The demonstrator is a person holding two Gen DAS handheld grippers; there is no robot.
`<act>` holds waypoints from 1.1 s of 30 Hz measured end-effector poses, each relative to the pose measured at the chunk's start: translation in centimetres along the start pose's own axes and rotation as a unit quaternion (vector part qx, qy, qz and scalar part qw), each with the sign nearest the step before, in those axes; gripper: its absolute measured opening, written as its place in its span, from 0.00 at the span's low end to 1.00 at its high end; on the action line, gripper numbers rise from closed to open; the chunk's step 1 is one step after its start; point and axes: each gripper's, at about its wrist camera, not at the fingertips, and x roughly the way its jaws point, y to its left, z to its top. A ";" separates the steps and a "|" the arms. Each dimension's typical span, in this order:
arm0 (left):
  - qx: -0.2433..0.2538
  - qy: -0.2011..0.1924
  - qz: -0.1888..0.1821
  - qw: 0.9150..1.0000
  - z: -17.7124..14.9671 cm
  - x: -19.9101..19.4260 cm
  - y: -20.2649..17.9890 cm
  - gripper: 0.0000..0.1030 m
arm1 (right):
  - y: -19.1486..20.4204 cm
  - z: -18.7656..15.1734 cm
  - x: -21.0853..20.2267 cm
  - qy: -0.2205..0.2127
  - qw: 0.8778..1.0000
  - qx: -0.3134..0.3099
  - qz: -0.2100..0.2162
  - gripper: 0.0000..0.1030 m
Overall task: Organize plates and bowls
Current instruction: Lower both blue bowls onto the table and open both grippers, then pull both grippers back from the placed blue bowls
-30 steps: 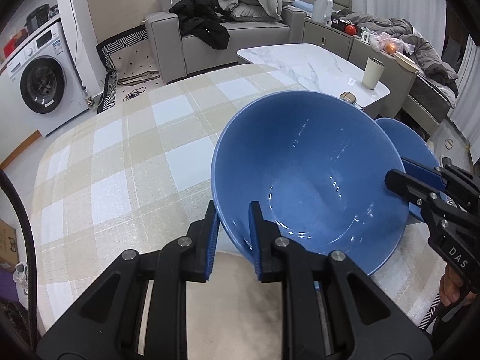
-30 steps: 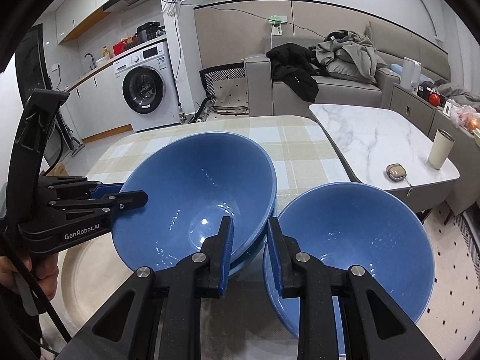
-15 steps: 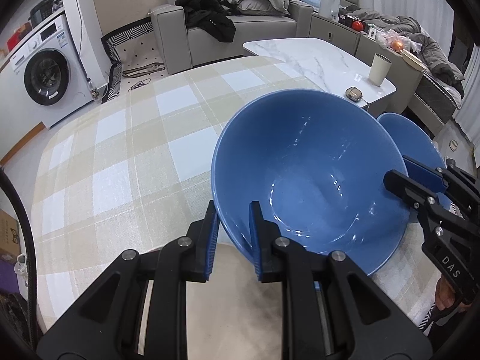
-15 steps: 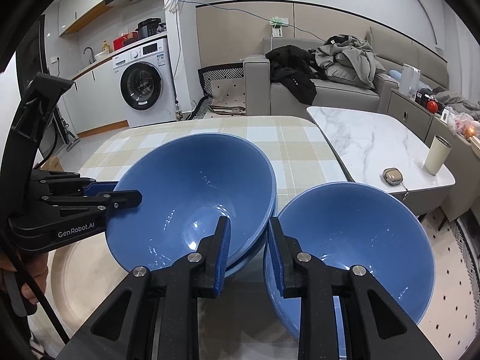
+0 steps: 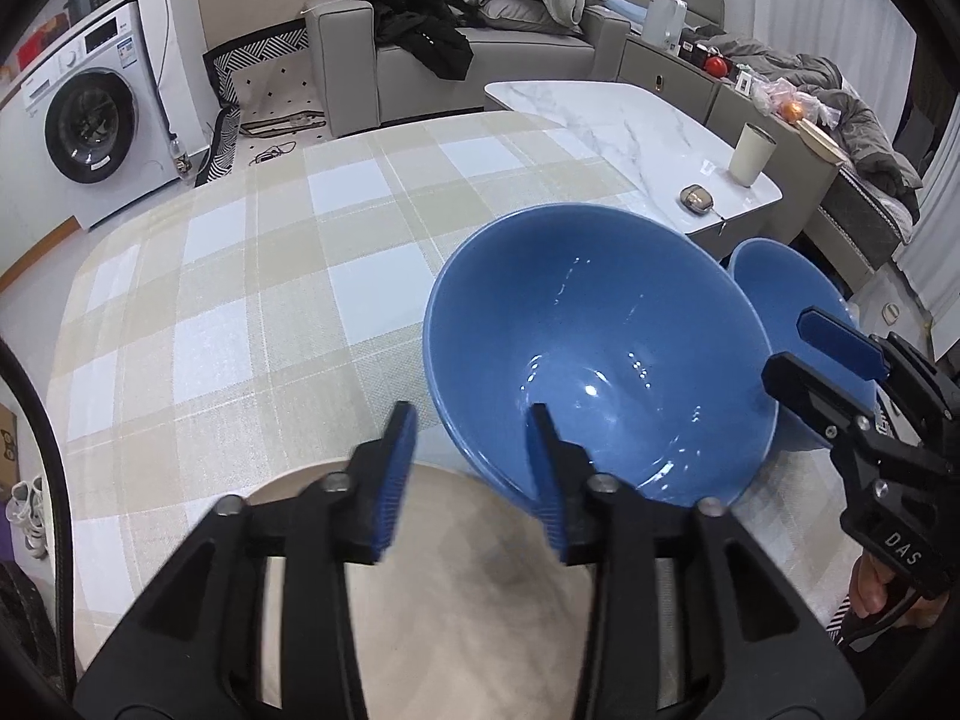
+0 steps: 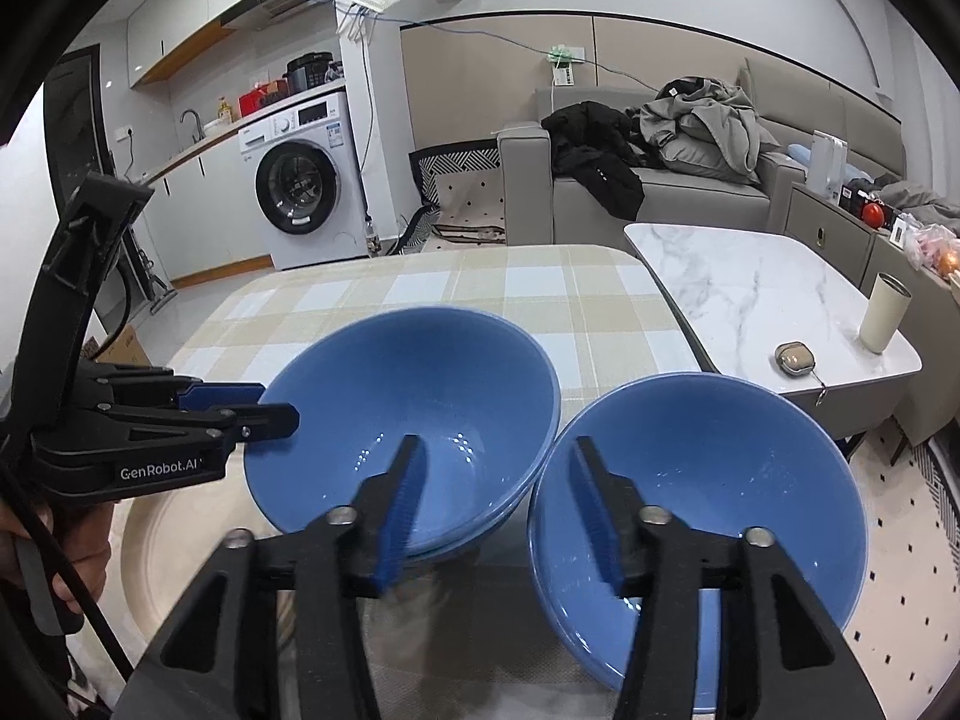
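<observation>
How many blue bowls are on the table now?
3, apparently: two nested near the beige plate, with only the lower one's rim showing, and one alone near the table edge.

**Words on the two grippers**

White letters "DAS" stand on the black body of the right gripper (image 5: 834, 354), off to the right of the left gripper's fingers. White letters "GenRobot.AI" stand on the black side of the left gripper (image 6: 273, 411), off to the left of the right gripper's fingers. The washing machine (image 6: 303, 180) has labels too small to read.
</observation>
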 end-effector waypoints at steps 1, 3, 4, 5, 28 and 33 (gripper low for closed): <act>-0.005 -0.006 -0.004 1.000 -0.1 -0.4 0.1 0.50 | -0.1 0.0 -0.3 -0.003 1.000 -0.002 0.001 0.54; -0.011 -0.011 -0.009 1.000 -0.2 -1.1 0.0 0.58 | -0.6 0.2 -0.9 -0.012 1.000 0.002 -0.007 0.63; -0.012 -0.012 -0.011 1.000 -0.2 -1.4 -0.1 0.62 | -1.0 0.2 -1.3 -0.015 1.000 0.010 -0.008 0.76; -0.014 -0.016 -0.015 1.000 -0.3 -1.8 -0.3 0.65 | -1.6 0.3 -1.6 -0.019 1.000 0.020 -0.005 0.82; 0.006 -0.020 -0.078 0.997 -2.1 -4.2 -9.9 0.99 | -10.1 0.4 -9.5 -0.059 0.994 0.071 -0.058 0.99; -0.005 -0.023 -0.095 0.995 -2.1 -4.4 -11.7 0.99 | -12.1 0.0 -10.1 -0.059 0.992 0.098 -0.059 0.99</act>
